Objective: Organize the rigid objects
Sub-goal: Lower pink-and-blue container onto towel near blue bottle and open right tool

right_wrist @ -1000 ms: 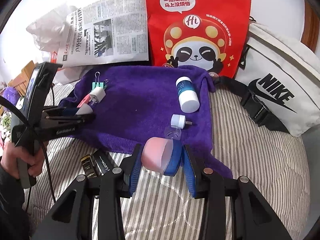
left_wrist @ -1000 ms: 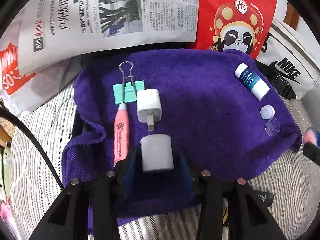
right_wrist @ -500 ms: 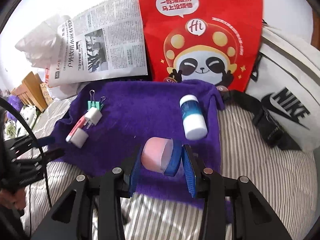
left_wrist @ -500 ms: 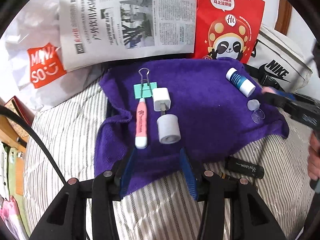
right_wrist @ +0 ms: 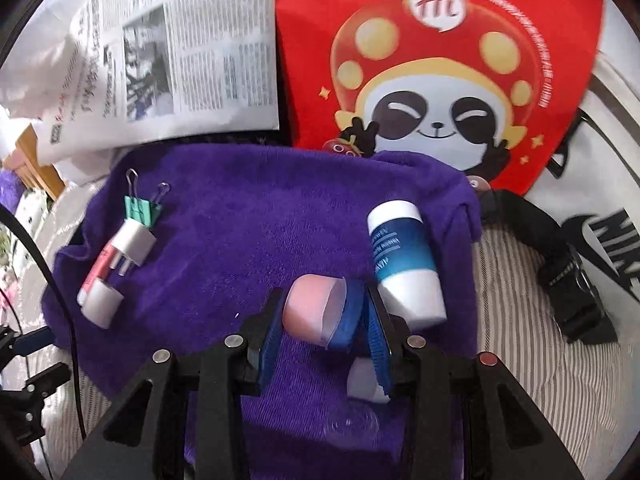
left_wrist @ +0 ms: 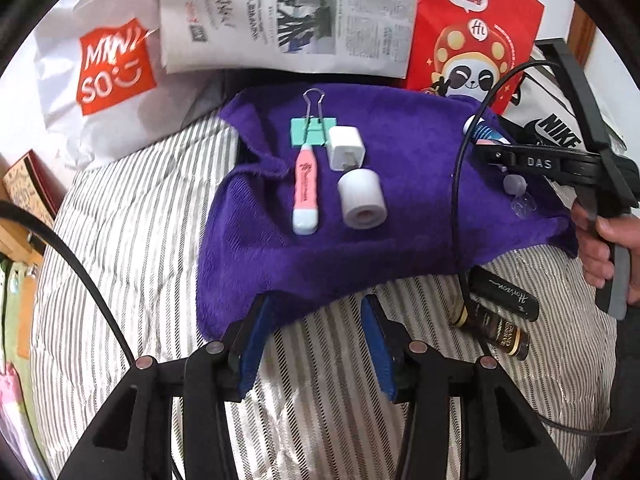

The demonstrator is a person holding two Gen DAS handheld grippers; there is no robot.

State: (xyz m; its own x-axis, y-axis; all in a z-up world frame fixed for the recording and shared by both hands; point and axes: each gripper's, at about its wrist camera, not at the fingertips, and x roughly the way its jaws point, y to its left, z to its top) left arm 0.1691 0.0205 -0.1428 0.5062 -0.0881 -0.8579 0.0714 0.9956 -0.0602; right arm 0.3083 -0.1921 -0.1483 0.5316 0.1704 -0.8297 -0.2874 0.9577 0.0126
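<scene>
A purple towel [left_wrist: 400, 208] lies on the striped bed. On its left part lie a green binder clip [left_wrist: 310, 132], a white charger plug [left_wrist: 346, 148], a pink pen [left_wrist: 306, 192] and a white roll [left_wrist: 362, 200]. My left gripper [left_wrist: 316, 344] is open and empty, back over the towel's near edge. My right gripper [right_wrist: 322, 332] is shut on a pink and blue jar [right_wrist: 320, 310], held low over the towel beside a blue and white bottle [right_wrist: 404, 260]. A small white cap [right_wrist: 362, 384] and a clear disc [right_wrist: 352, 426] lie under the right gripper.
A newspaper [left_wrist: 288, 16], a red panda bag [right_wrist: 440, 60], a white Miniso bag [left_wrist: 104, 68] and a white Nike bag [right_wrist: 612, 220] ring the towel's far side. Two dark tubes [left_wrist: 500, 304] lie on the striped sheet right of my left gripper.
My left gripper let go of the white roll and drew back towards the near edge. My right gripper carried the jar forward over the towel, next to the blue bottle.
</scene>
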